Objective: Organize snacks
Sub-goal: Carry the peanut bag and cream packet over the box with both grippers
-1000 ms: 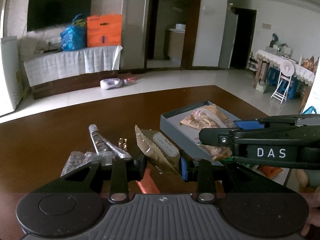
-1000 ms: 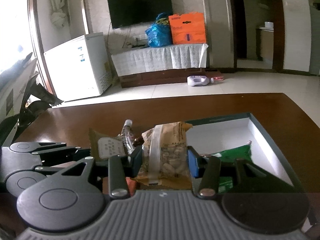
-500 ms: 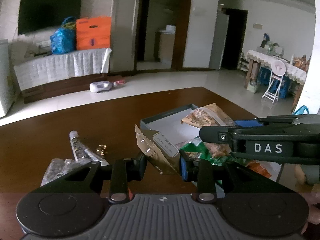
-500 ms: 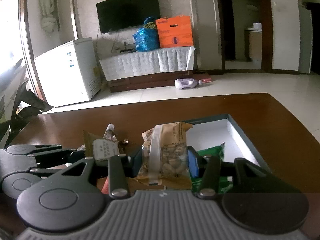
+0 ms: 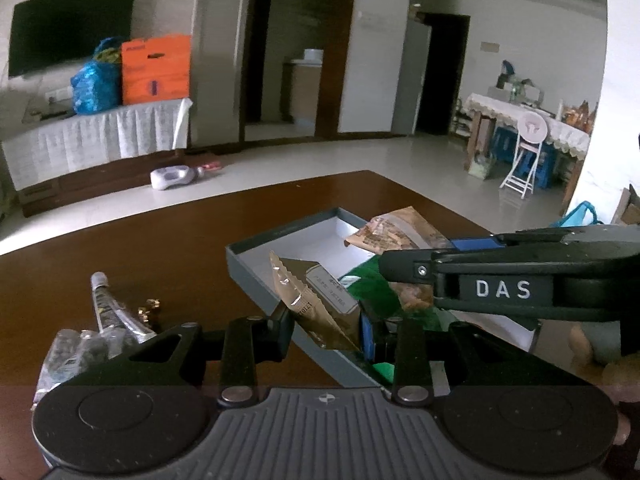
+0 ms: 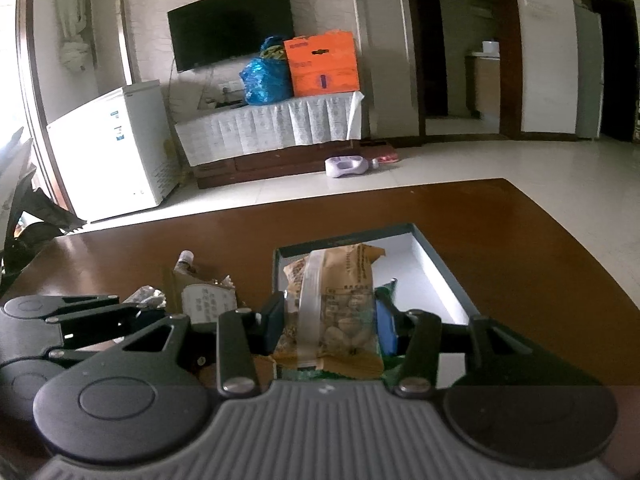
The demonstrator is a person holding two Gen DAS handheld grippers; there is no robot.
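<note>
Two snack packets held over the grey box [image 5: 256, 292] on the brown table [image 5: 168, 248].
Left gripper [image 5: 324, 330] jaws clamp a gold sachet [image 5: 308, 304]; right gripper [image 6: 330, 322] jaws clamp a tan peanut packet [image 6: 336, 300] above a green packet [image 6: 386, 294] inside the box.

Grey box [image 5: 256, 276], white inside; gold sachet [image 5: 304, 304]; tan packet [image 6: 332, 304]; green wrapper [image 5: 368, 280].

Daylight is entering left of the white freezer [image 6: 116, 148], overexposing it; fisheye distortion is bending edges, background is blurring slightly.
</note>
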